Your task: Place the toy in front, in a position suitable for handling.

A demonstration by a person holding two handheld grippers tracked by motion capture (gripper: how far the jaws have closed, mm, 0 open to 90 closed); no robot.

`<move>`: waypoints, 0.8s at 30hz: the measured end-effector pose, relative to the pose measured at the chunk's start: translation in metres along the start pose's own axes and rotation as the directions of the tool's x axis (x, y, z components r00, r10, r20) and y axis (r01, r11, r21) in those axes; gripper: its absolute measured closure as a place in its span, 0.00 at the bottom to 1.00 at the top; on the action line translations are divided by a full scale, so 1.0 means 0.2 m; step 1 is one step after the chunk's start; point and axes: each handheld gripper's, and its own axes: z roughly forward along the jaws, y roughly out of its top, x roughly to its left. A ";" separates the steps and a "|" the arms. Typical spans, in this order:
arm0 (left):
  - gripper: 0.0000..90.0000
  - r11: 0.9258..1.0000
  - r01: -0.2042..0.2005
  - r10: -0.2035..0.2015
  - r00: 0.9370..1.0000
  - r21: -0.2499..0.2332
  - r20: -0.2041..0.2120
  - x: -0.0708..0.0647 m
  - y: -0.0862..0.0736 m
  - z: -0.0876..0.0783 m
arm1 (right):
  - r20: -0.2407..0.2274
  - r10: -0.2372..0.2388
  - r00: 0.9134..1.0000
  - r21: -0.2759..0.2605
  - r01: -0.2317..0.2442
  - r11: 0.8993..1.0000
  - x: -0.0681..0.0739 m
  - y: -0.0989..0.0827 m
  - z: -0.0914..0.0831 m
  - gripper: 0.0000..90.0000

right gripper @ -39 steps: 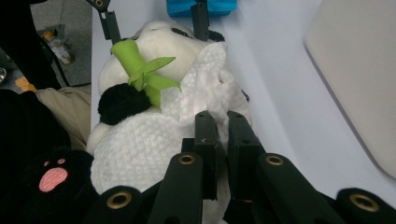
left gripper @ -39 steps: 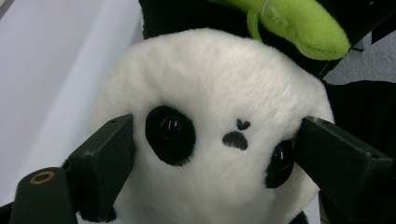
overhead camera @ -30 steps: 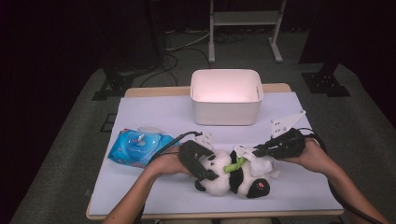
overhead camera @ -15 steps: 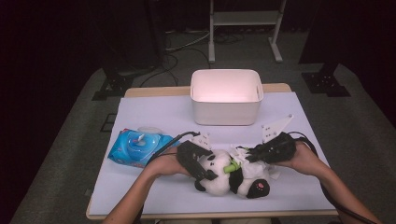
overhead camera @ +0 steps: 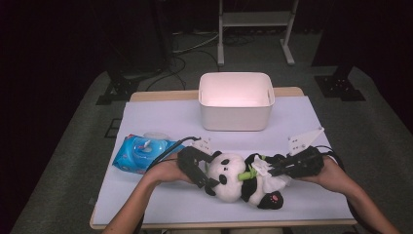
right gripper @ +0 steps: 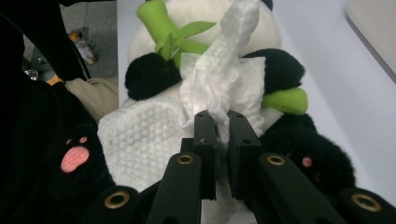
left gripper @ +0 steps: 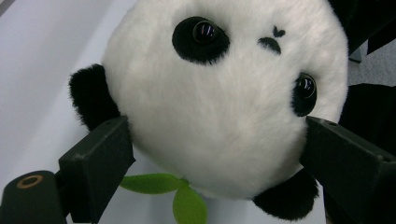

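The wet wipe is pinched between the pressed-together jaws of the right gripper and laid on the belly of the panda plush. The panda lies near the table's front edge, long axis along that edge, its head clamped by the left gripper.

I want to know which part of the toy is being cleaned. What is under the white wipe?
The white wipe, pinched by the right gripper, lies on the panda's belly, beside its green bamboo. The fur directly beneath is covered.
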 end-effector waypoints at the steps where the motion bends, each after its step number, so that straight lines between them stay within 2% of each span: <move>1: 0.11 1.000 0.004 -0.004 1.000 0.002 0.005 0.00 0.00 0.00 | 0.002 0.001 1.000 0.004 -0.001 1.000 0.01 -0.01 -0.01 0.92; 7: 0.16 0.999 0.027 -0.026 0.999 -0.028 0.040 -0.02 0.01 0.03 | 0.020 0.007 1.000 0.023 -0.008 1.000 0.00 -0.04 -0.02 0.92; 11: 0.16 1.000 0.016 -0.015 0.999 -0.007 0.046 -0.06 0.03 0.07 | 0.037 0.025 0.999 0.029 -0.027 0.999 -0.04 -0.06 -0.04 0.93; 15: 0.17 1.000 0.023 -0.022 0.999 -0.003 0.036 -0.06 0.05 0.10 | 0.050 0.042 0.998 0.013 -0.043 0.999 -0.06 -0.07 -0.04 0.93; 18: 0.17 1.000 0.012 -0.012 0.999 -0.007 0.034 -0.08 0.07 0.12 | 0.041 0.045 0.998 -0.023 -0.045 0.999 -0.07 -0.05 -0.04 0.93; 21: 0.17 1.000 -0.005 0.004 1.000 0.022 0.025 -0.10 0.11 0.16 | 0.035 0.021 0.999 -0.016 -0.021 1.000 -0.07 0.00 -0.04 0.93; 24: 0.17 1.000 -0.003 0.002 1.000 0.009 0.026 -0.09 0.12 0.17 | 0.038 -0.002 0.999 -0.006 0.002 1.000 -0.06 0.04 -0.04 0.93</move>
